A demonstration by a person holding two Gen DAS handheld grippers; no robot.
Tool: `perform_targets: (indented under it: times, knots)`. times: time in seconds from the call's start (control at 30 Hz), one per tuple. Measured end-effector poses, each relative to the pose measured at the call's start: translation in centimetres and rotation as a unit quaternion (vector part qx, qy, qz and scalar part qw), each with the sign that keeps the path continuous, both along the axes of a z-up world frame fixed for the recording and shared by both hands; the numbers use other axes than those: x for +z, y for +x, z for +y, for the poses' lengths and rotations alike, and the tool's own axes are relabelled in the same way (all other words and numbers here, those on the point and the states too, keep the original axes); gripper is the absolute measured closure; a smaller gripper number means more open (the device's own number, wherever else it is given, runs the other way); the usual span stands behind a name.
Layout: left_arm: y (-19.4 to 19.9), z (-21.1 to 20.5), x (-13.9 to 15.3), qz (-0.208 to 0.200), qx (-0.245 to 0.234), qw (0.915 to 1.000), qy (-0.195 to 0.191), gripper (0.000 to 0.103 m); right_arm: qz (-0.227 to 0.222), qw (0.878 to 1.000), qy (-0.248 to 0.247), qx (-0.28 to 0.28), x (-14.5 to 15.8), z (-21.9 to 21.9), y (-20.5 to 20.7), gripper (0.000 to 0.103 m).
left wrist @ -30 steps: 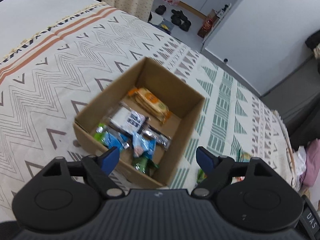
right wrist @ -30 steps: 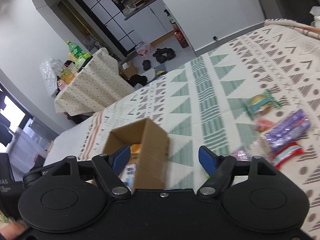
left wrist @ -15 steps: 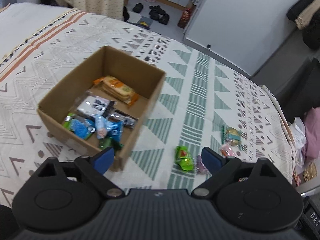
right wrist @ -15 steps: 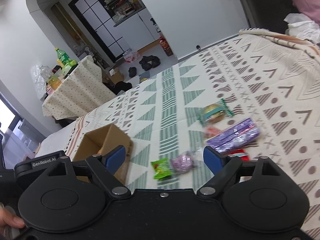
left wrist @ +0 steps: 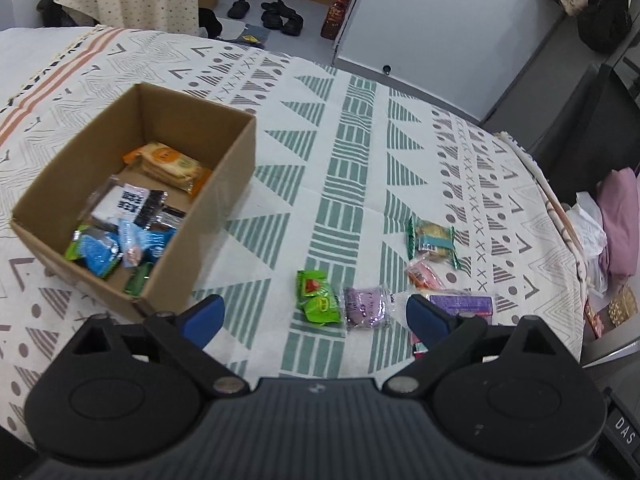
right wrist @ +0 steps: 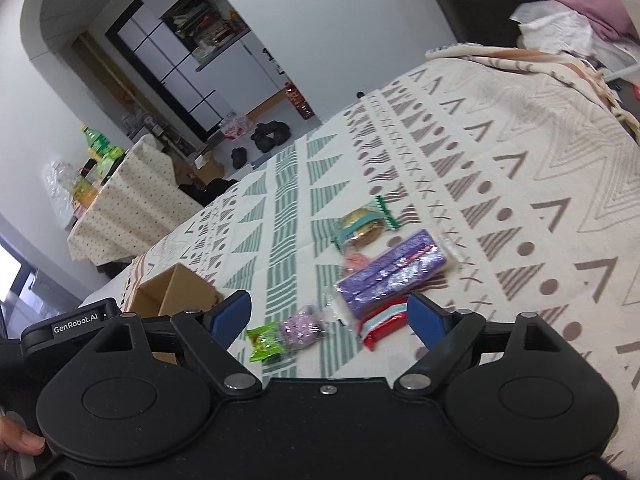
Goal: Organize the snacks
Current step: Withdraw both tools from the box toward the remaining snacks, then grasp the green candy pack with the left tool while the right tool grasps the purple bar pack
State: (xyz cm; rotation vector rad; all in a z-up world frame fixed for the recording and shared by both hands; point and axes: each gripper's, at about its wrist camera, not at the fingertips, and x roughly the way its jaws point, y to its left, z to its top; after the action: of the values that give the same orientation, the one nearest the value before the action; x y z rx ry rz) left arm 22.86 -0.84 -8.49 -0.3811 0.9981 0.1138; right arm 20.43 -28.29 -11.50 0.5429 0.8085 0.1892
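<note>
Beside one cardboard box (left wrist: 236,168) lie six loose snacks (left wrist: 318,297), both tools (left wrist: 314,314) (right wrist: 330,314) gaping empty

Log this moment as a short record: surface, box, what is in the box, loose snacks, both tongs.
surface: patterned cloth
box: open cardboard box on the cloth
in box: orange pack, white pack, blue packs
loose snacks: green pack, purple round snack, long purple pack, red pack, pink snack, green-ended cookie
left tongs: open, empty, just widened
right tongs: open, empty, just widened
</note>
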Motion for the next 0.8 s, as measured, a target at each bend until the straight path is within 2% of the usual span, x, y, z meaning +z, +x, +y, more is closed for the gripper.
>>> perform_targets:
  times: [0.23, 0.53, 0.63, 0.7, 0.8]
  knots:
    - [1.5, -1.0, -2.1, 0.010, -0.007, 0.9999, 0.001, 0.006, 0.034, 0.998, 0.042, -0.026, -3.1, -1.3, 0.5, 0.022]
    - [3.8, -1.3, -5.4, 0.028, -0.003, 0.9996, -0.009, 0.012, 0.035, 0.997, 0.053, -0.051, -4.8, -1.4, 2.9, 0.028]
    - [4.5, -1.5, -6.5, 0.042, 0.003, 0.9991, -0.005, 0.022, 0.041, 0.995, 0.062, -0.066, -5.5, -1.6, 3.7, 0.028]
    - [5.1, -1.5, -7.4, 0.056, 0.005, 0.9984, -0.011, 0.036, 0.045, 0.994, 0.067, -0.067, -6.0, -1.6, 4.1, 0.028]
    - [5.6, -1.5, -8.4, 0.067, 0.006, 0.9975, -0.020, 0.046, 0.054, 0.993, 0.074, -0.068, -6.8, -1.4, 4.9, 0.028]
